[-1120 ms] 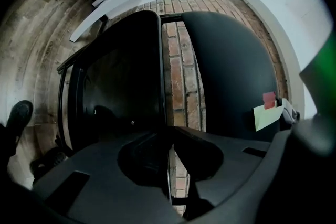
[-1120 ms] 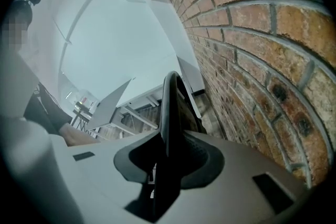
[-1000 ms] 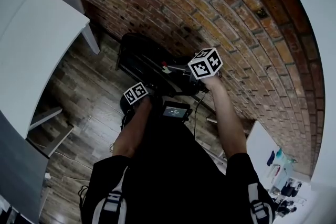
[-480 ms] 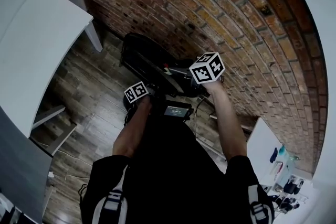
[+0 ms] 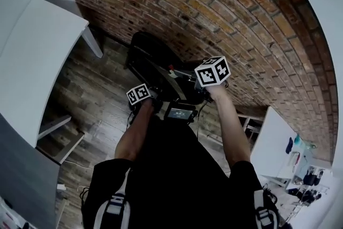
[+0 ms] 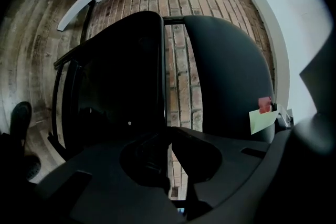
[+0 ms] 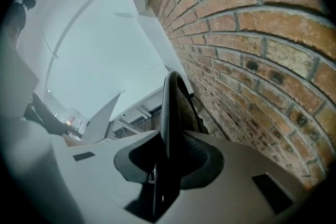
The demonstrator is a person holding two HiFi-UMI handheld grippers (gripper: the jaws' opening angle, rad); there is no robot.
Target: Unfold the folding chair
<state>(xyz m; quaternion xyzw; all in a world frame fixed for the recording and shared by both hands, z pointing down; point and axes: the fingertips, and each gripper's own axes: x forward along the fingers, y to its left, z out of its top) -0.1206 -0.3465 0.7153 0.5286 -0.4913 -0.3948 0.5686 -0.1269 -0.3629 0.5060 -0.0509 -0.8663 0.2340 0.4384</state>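
While the person stood over it, the folding chair point(image 5: 155, 64) rested on the wooden floor point(image 5: 91, 94), close against the brick wall point(image 5: 214, 2).

Left gripper view: two black parts of the chair stood side by side, a squarer panel point(image 6: 115, 86) at left and a rounded panel point(image 6: 226, 76) at right. A narrow strip of brick showed between them. The left gripper point(image 6: 168, 136) met the squarer panel at its inner edge. Its fingers point(image 6: 202, 157) were drawn almost together, and that thin edge ran down between them, so they appeared to pinch it, though the darkness left the contact itself unclear. A pale green note point(image 6: 261, 120) with a red tag above it showed at the right of this view. A dark shoe point(image 6: 21, 113) showed at the lower left.

Right gripper view: the right gripper point(image 7: 169, 152) was clamped on a thin curved rim point(image 7: 172, 102) of the chair. Its fingers point(image 7: 202, 157) pressed that rim from both sides, and the rim rose upright out of them beside the wall.

Head view: both forearms reached down to the chair, the left marker cube point(image 5: 138, 94) lower and nearer the floor, the right marker cube point(image 5: 213, 71) higher and nearer the wall. A small lit screen point(image 5: 179, 112) sat between the arms. A white table point(image 5: 32, 56) stood well apart at left. A second white surface point(image 5: 270, 142) at right carried small items too small to identify.
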